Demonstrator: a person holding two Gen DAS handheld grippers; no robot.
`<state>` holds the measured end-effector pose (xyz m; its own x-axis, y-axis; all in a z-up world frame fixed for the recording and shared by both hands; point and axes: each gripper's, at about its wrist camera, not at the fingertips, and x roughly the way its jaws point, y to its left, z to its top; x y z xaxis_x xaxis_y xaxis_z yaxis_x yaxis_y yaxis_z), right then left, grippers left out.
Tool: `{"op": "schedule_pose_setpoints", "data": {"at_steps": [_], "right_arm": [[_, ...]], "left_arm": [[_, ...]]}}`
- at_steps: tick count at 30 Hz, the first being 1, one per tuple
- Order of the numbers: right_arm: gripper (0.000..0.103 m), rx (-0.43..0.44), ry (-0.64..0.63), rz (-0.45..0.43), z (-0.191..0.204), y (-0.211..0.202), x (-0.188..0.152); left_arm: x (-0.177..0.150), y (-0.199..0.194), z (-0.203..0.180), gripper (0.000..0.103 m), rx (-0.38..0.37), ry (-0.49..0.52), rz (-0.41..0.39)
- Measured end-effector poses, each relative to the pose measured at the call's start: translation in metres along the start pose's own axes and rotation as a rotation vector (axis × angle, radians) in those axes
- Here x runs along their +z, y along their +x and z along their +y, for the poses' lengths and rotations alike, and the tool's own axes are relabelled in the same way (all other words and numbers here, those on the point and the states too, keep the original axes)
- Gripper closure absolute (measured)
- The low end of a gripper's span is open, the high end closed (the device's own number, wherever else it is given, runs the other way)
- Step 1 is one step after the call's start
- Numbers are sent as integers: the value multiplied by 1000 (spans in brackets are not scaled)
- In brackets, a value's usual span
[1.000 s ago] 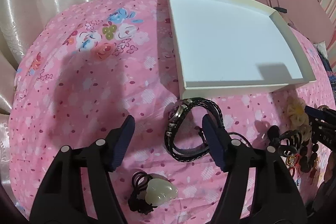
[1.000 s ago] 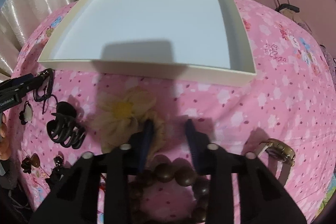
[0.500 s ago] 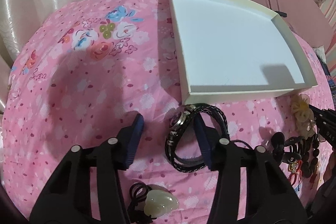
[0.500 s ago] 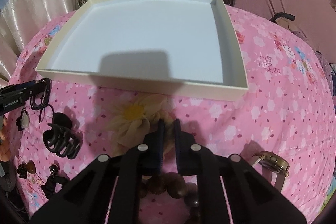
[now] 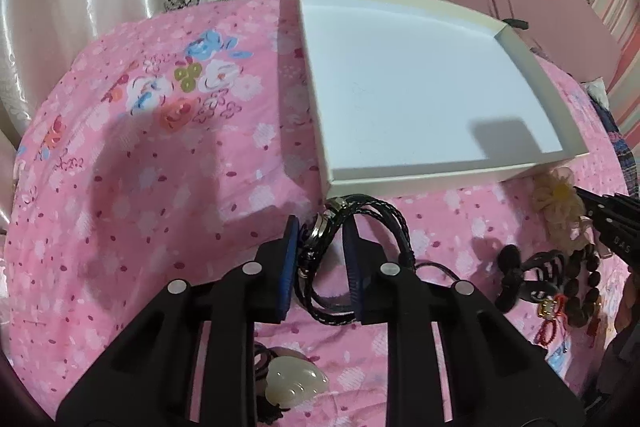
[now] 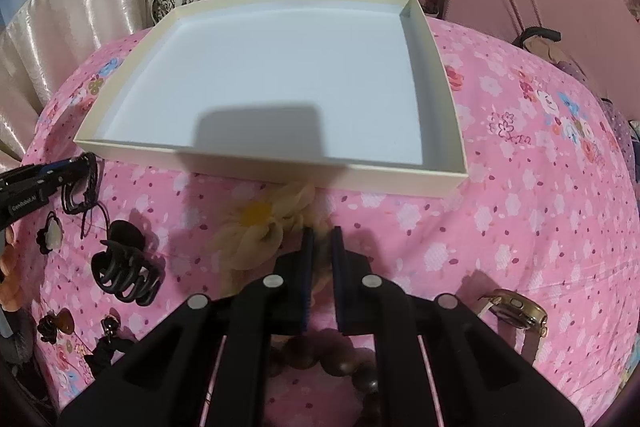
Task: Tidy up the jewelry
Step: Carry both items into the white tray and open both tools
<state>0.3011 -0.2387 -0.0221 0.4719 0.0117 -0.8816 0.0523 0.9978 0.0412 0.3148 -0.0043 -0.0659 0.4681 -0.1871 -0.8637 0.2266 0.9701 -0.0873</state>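
The left gripper (image 5: 320, 239) is closing around one side of the black braided bracelet (image 5: 360, 227), which lies on the pink bed cover (image 5: 160, 187) just in front of the tray's (image 5: 420, 183) near wall; part of the band sits between the pads, the rest loops outside the right finger. The right gripper (image 6: 320, 247) is pinched nearly shut on the edge of the cream fabric flower (image 6: 260, 231), also just before the tray, which holds nothing yet. If the bracelet is lifted by so little of its band, it could be swung or slipped free, since the strands are loose and smooth. The flower's thin petals could be pulled out of the pinch, or bed cover fabric could be caught with them. Either piece could be snagged on the tray wall if raised too little
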Motion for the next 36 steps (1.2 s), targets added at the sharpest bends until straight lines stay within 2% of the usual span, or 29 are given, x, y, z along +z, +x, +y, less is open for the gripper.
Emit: {"op": "schedule_pose_setpoints", "data": {"at_steps": [4, 9, 15, 18, 21, 25, 28, 36], "right_arm": [[95, 8, 4, -14, 1, -6, 0], [95, 21, 29, -49, -4, -17, 3], [95, 60, 98, -116, -15, -33, 10], [95, 72, 118, -161, -18, -44, 26], [95, 84, 123, -197, -16, -50, 46], [95, 88, 149, -242, -12, -42, 89], [95, 73, 153, -246, -6, -24, 115], [96, 111, 170, -183, 6, 43, 170]], "left_arm": [[-3, -11, -12, 90, -14, 38, -15], [-4, -29, -24, 90, -16, 78, -56], [-3, -53, -25, 90, -31, 78, -105], [7, -69, -22, 90, -47, 59, -138], [30, -71, -20, 90, -44, 27, -137], [71, -57, -20, 90, -13, -2, -142], [102, -37, -22, 90, -6, -18, -141], [161, 32, -35, 90, 21, -26, -84]]}}
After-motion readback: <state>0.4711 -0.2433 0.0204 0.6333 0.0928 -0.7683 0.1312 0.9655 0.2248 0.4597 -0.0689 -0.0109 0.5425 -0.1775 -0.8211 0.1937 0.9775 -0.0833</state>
